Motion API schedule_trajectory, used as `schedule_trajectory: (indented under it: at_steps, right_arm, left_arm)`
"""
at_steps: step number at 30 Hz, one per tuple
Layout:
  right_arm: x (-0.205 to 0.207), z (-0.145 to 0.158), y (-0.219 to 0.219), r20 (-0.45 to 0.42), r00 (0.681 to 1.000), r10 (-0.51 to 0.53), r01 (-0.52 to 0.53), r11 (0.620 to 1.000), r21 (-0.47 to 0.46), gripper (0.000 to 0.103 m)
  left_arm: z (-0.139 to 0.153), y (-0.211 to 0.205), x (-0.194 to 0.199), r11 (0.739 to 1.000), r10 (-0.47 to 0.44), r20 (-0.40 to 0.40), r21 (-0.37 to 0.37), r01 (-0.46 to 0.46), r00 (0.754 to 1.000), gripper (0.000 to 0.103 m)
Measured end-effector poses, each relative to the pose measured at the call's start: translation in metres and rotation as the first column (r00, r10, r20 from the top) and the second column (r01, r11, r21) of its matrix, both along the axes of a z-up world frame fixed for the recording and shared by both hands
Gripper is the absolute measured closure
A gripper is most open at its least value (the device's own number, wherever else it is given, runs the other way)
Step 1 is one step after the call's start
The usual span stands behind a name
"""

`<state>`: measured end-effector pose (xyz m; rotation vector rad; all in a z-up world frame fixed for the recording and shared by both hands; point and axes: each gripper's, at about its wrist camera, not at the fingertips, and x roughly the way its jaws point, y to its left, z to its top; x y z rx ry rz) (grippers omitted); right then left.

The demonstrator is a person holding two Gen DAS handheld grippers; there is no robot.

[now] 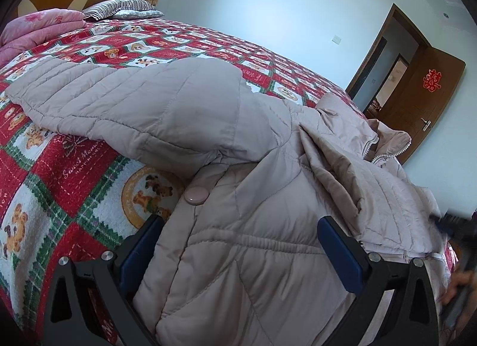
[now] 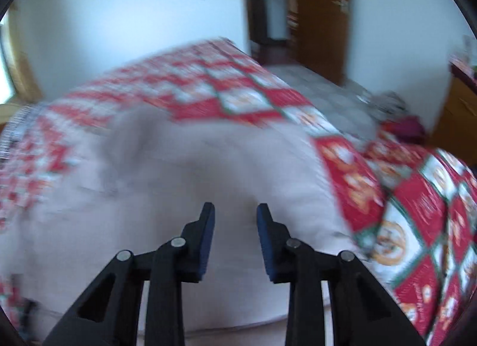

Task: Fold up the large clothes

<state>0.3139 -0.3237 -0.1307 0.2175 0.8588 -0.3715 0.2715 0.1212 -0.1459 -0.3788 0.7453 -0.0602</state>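
A pale pink-beige quilted jacket [image 1: 208, 113] lies spread on the bed, with one sleeve [image 1: 104, 98] folded across its body. It has a round button [image 1: 195, 195] on the near edge, and its zipped collar [image 1: 384, 149] is bunched at the far right. My left gripper [image 1: 241, 219] stands wide open low over the jacket's near part, with the padded cloth lying between its fingers. My right gripper [image 2: 235, 206] hovers over the jacket [image 2: 179, 182] in a blurred view, its jaws apart with a clear gap and nothing in them. A dark blur at the right edge of the left wrist view is the right tool.
The bed has a red, green and white teddy-bear cover [image 1: 74, 182] [image 2: 417, 197]. A pink quilt [image 1: 38, 24] and a striped pillow [image 1: 125, 7] lie at the headboard. A brown door [image 1: 429, 101] stands open beyond the bed's far corner. A hand [image 1: 459, 283] shows at the lower right.
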Motion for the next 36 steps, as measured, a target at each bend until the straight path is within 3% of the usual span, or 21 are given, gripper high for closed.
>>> schedule_trajectory:
  at_steps: [6, 8, 11, 18, 20, 22, 24, 26, 31, 33, 35, 36]
  right_arm:
    - [-0.012, -0.015, -0.023, 0.049, 0.994, -0.1, 0.1, 0.995, 0.011, 0.074]
    - [-0.01, -0.014, -0.017, 0.046, 0.994, -0.104, 0.105, 0.994, -0.032, 0.073]
    - [-0.006, -0.013, -0.009, 0.03, 0.995, -0.091, 0.094, 0.991, -0.093, 0.07]
    - [-0.009, -0.016, -0.009, 0.06, 0.996, -0.068, 0.073, 0.994, -0.081, 0.057]
    - [-0.011, -0.016, -0.006, 0.064, 0.996, -0.054, 0.06, 0.995, -0.084, 0.045]
    - [-0.01, -0.016, -0.003, 0.063, 0.997, -0.042, 0.048, 0.995, -0.091, 0.038]
    - [-0.008, -0.016, 0.0, 0.058, 0.998, -0.036, 0.042, 0.994, -0.102, 0.034]
    - [-0.008, -0.016, 0.0, 0.059, 0.998, -0.034, 0.04, 0.993, -0.107, 0.032]
    - [-0.008, -0.017, 0.0, 0.06, 0.998, -0.034, 0.041, 0.993, -0.108, 0.031]
    - [-0.008, -0.018, 0.0, 0.057, 0.998, -0.034, 0.04, 0.993, -0.112, 0.031]
    - [-0.008, -0.018, 0.001, 0.055, 0.998, -0.032, 0.039, 0.992, -0.117, 0.03]
    - [-0.009, -0.018, 0.001, 0.054, 0.998, -0.032, 0.038, 0.992, -0.119, 0.03]
  left_arm:
    - [0.0, -0.004, 0.002, 1.0, 0.002, -0.02, 0.03, -0.002, 1.0, 0.001]
    - [0.0, -0.005, 0.003, 0.999, 0.003, -0.026, 0.039, -0.002, 1.0, 0.001]
    - [0.001, -0.007, 0.004, 0.998, 0.005, -0.039, 0.056, -0.003, 0.999, 0.001]
    - [0.016, -0.014, -0.002, 0.983, -0.019, -0.116, 0.178, 0.04, 0.993, 0.001]
    - [0.039, 0.008, -0.018, 0.984, 0.041, -0.012, 0.173, -0.038, 0.999, 0.001]
    - [0.062, 0.039, -0.028, 0.979, 0.128, 0.085, 0.149, -0.139, 0.988, 0.001]
    - [0.08, 0.085, -0.027, 0.95, 0.27, 0.128, 0.124, -0.285, 0.954, 0.001]
    - [0.084, 0.126, -0.014, 0.917, 0.373, 0.101, 0.11, -0.383, 0.922, 0.001]
    - [0.06, 0.232, 0.029, 0.779, 0.619, -0.045, 0.16, -0.606, 0.784, 0.001]
    - [0.042, 0.253, 0.035, 0.768, 0.641, -0.11, 0.098, -0.634, 0.76, 0.001]
    - [0.024, 0.27, 0.041, 0.751, 0.651, -0.161, 0.002, -0.66, 0.742, 0.011]
    - [0.015, 0.275, 0.044, 0.744, 0.652, -0.183, -0.032, -0.667, 0.736, 0.023]
